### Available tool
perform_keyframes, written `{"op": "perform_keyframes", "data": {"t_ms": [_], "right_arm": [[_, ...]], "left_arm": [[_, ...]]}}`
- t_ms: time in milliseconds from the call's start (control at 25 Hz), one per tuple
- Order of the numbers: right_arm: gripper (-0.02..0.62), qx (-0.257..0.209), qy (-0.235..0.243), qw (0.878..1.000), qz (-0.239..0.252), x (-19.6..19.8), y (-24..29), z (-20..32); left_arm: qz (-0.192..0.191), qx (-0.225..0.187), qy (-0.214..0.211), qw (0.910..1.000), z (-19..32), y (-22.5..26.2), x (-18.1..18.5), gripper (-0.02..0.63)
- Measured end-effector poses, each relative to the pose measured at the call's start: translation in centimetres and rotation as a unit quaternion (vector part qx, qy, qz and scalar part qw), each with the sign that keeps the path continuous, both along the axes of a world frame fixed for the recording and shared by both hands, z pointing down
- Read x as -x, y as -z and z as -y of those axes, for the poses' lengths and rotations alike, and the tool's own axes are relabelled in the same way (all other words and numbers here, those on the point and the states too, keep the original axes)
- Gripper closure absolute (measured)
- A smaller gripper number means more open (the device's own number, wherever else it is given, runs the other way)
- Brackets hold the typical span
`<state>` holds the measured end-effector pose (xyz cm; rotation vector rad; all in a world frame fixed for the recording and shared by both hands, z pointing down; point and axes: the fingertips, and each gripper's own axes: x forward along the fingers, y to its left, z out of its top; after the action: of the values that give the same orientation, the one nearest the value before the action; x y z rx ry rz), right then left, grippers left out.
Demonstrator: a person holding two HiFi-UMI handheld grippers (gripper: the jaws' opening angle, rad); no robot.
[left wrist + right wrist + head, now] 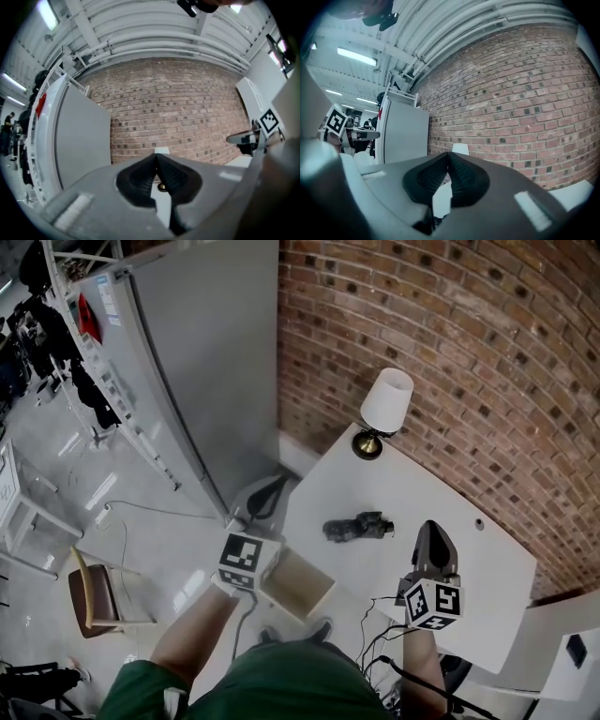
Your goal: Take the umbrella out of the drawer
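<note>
Brick wall [450, 352] behind a white bench [487, 568] with a lamp [384, 409]. Black folded umbrella [356, 527] is lying on the bench top, right of the open drawer [298, 585]. Left gripper [156, 159] and right gripper [449, 157] both have jaws closed with nothing between them.

Lab-like studio space, bare brick wall [450, 352], grey partition panel [206, 362], strip-lit ribbed ceiling [440, 28], white table [487, 568] with lamp [387, 397]
</note>
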<state>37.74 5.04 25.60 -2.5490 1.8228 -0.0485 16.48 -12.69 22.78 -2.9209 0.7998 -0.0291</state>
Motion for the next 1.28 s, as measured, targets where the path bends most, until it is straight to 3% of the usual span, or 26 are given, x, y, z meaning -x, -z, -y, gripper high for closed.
{"op": "perform_keyframes", "data": {"t_ms": [400, 800, 1280], "right_arm": [[0.595, -0.025, 0.007, 0.999, -0.025, 2.2, 2.4, 0.0], [0.595, -0.017, 0.015, 0.997, -0.071, 3.4, 3.3, -0.6], [0.595, -0.011, 0.012, 0.997, -0.073, 2.5, 2.9, -1.4]], "left_arm": [[-0.038, 0.013, 0.013, 0.9991, 0.1, 2.0, 3.5, 0.607], [-0.049, 0.012, -0.005, 0.9987, -1.2, 2.6, 2.9, 0.607], [-0.049, 0.011, -0.009, 0.9987, -1.8, 2.6, 1.7, 0.607]]}}
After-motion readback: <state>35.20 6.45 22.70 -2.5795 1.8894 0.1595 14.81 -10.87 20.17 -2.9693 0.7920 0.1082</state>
